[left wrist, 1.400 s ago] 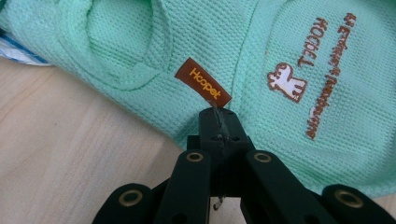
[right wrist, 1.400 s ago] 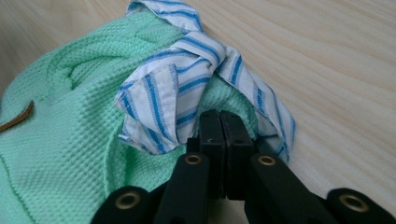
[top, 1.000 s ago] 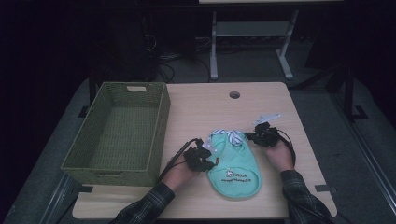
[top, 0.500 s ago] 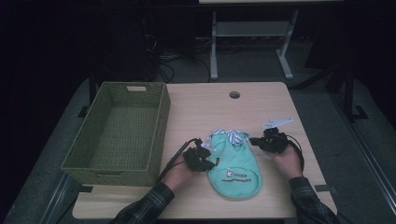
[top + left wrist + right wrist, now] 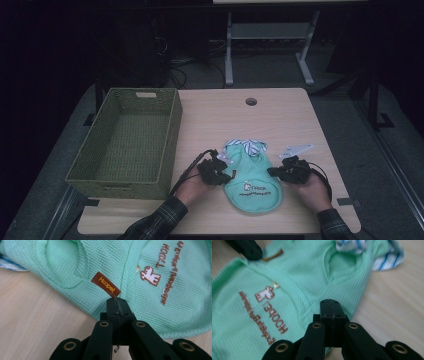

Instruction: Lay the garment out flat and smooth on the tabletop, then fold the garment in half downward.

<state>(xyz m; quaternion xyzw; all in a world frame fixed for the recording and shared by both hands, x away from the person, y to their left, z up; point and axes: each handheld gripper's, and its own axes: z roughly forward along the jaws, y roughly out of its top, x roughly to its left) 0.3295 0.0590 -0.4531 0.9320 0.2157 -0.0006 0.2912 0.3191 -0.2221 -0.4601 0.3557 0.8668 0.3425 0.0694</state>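
One mint-green pet shirt (image 5: 252, 175) lies flat on the pale wooden table (image 5: 280, 120), its long axis running from 12 to 6 o'clock, with the striped collar (image 5: 248, 146) at 12. Two grippers flank it: the left gripper (image 5: 223, 176) at 9 o'clock, the right gripper (image 5: 270, 171) at 3, both with jaws together on the shirt's edges. One empty green wicker basket (image 5: 125, 140) sits toward 9 o'clock. The room around is dark.

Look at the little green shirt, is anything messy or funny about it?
A bit. The mint green shirt lies flat, but its striped collar is rumpled at the top end. The brown label sticks out at the side seam, right by the tip of the shut left hand-held gripper. No tear or spill shows.
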